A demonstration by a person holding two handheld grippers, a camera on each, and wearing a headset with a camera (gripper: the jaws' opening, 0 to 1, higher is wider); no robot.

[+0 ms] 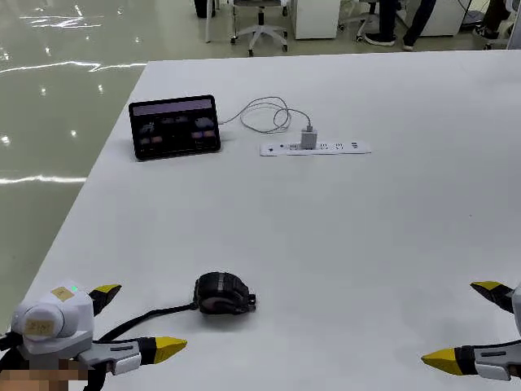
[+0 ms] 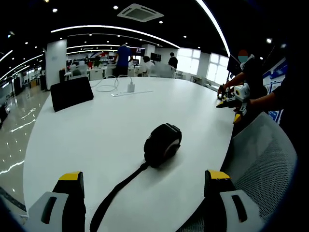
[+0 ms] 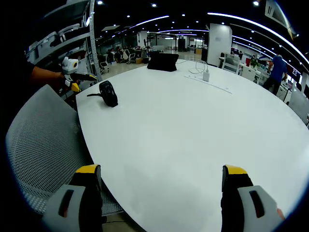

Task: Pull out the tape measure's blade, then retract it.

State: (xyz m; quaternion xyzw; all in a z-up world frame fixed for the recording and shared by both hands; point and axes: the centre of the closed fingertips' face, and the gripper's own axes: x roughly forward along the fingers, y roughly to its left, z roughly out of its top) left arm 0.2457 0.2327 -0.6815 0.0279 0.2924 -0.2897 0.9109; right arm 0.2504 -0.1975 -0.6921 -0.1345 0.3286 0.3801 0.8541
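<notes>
A black tape measure (image 1: 223, 294) lies on the white table (image 1: 326, 228) near its front edge, its black strap (image 1: 142, 318) trailing left toward my left gripper (image 1: 138, 319). That gripper stands open, the strap between its yellow-tipped fingers and the case just ahead of them. In the left gripper view the tape measure (image 2: 162, 143) sits a short way beyond the open jaws. My right gripper (image 1: 466, 323) is open at the table's front right, far from the case. In the right gripper view the tape measure (image 3: 108, 93) shows small at the left.
A dark tablet (image 1: 174, 126) stands propped at the back left. A white power strip (image 1: 316, 148) with a charger and coiled white cable (image 1: 264, 115) lies behind the middle. A grey mesh chair back (image 3: 43, 145) is close to the table edge. People stand far off.
</notes>
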